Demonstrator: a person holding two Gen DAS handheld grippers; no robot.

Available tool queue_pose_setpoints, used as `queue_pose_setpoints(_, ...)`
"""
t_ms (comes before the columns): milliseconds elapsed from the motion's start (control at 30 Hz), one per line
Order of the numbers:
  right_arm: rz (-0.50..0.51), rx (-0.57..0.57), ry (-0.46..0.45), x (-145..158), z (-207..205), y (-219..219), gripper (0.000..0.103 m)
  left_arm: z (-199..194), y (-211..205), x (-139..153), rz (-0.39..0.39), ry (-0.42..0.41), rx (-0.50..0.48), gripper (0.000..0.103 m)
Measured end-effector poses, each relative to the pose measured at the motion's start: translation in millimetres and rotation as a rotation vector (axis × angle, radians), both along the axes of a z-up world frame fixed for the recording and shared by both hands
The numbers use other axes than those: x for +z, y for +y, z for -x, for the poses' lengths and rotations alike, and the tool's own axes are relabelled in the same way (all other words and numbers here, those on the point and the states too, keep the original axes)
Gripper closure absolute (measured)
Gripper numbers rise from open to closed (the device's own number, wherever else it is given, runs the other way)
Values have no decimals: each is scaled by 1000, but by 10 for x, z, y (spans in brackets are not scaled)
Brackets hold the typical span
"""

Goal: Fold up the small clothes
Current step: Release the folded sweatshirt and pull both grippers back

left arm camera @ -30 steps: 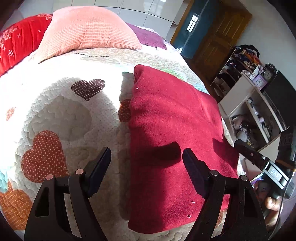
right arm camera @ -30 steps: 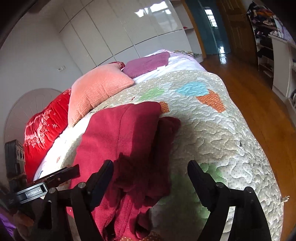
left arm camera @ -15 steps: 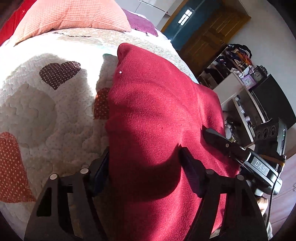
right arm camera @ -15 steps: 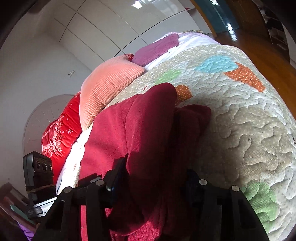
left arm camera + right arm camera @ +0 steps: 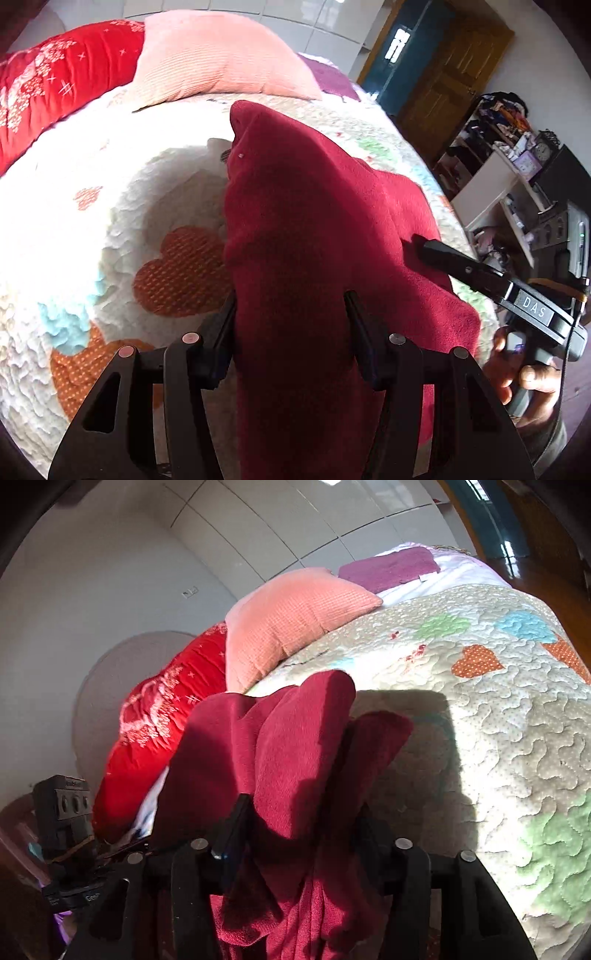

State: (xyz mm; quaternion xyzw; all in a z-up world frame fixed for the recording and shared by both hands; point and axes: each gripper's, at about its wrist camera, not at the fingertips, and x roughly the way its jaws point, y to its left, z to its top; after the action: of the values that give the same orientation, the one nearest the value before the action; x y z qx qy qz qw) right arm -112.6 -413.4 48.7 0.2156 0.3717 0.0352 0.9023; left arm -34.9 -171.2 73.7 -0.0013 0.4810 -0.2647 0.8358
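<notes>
You have both tools on the dark red fleece garment [image 5: 314, 236], which lies on the quilted heart-patterned bedspread [image 5: 110, 229] toward the foot end of the bed, away from the salmon pillow [image 5: 218, 59]. Your left gripper [image 5: 290, 325] has its fingers pressed in on a thick bunch of the cloth, and your right gripper [image 5: 303, 819] likewise pinches a gathered wad near the garment's other side; its black finger also shows in the left view, lying on the cloth [image 5: 461, 266]. The near edge looks raised off the bed in both views, while the far end rests on the quilt. Judging from this, the fold is only starting: the garment appears already doubled lengthwise, with a loose flap beside it in the right view, but the end you hold has not yet been carried over and laid down. Smoothing and any second fold remain.
</notes>
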Motion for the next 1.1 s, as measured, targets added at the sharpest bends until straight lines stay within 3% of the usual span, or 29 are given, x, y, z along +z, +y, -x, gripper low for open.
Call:
queue_pose_setpoints(33, 55, -31, -1, 41, 37, 8, 47, -8, 46, -35, -30, 7, 25, 49)
queue_pose_setpoints(100, 41, -24, -43, 176, 156, -14, 47, 2, 181, -19, 1, -2, 44, 49)
queue_pose_setpoints(167, 24, 26, -76, 325, 219, 26, 47, 15, 256, 66, 29, -23, 67, 49)
queue_pose_setpoints(267, 83, 118, -83, 438, 221, 324, 52, 9, 230, 152, 16, -74, 82, 49)
queue_pose_setpoints(333, 113, 183, -62, 392, 203, 530, 59, -8, 162, 136, -21, -94, 91, 49)
queue_pose_setpoints(433, 253, 206, 9, 130, 190, 777, 61, -41, 67, 10, -75, -100, 83, 49)
queue_pose_setpoints(533, 334, 155, 85, -246, 180, 709, 62, -9, -7, -109, -96, -119, 71, 46)
queue_pose_setpoints(600, 238, 127, 67, -288, 253, 570, 62, 33, -31, -118, -106, -141, 74, 45)
queue_pose_setpoints(800, 225, 100, 38, -81, 511, 596, 62, 176, -30, 11, -122, -193, 93, 45)
queue_pose_setpoints(1100, 320, -37, -56, 301, 917, 736, 54, 659, 189, 239, -142, -321, 175, 45)
